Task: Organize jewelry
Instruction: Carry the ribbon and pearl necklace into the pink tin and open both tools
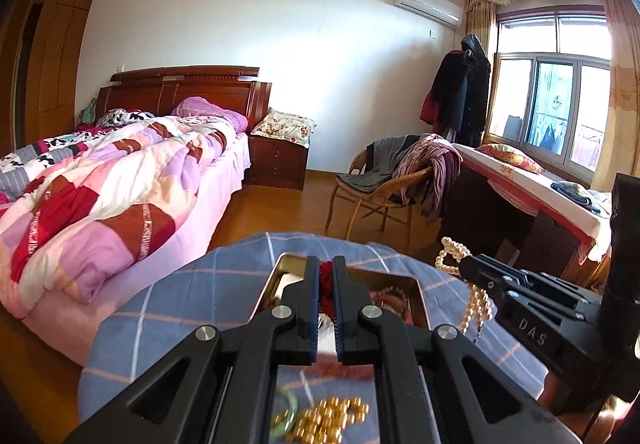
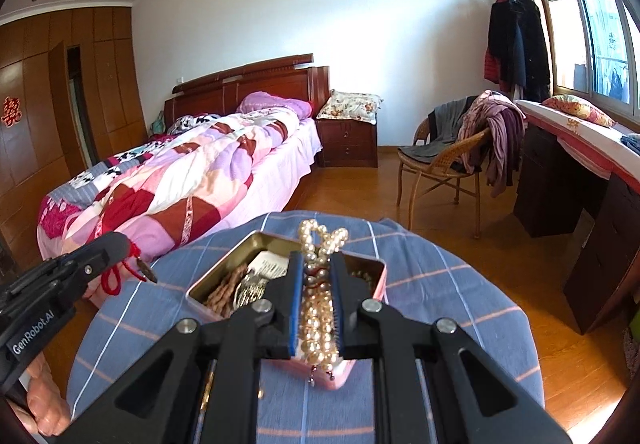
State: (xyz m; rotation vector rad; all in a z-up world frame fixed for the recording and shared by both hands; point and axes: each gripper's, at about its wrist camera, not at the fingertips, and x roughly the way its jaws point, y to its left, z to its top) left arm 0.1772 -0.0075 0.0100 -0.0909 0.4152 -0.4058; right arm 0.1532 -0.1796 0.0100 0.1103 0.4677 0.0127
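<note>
Right tool (image 2: 315, 308) pinches a creamy pearl strand (image 2: 320, 244) above the tin (image 2: 208, 284), left tool (image 1: 327, 292) clamps a red cord (image 1: 326, 276).

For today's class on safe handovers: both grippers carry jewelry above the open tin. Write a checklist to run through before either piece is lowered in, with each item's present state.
1. Right gripper shut on pearl necklace: ok.
2. Left gripper shut on red cord charm: ok.
3. Tin open, lid off: ok.
4. Free space in the tin: cannot tell; other jewelry already lies inside.
5. Pearl loops hanging clear of the tin's rim: cannot tell.
6. Gold bead bracelet on the cloth put away: not ok.
</note>
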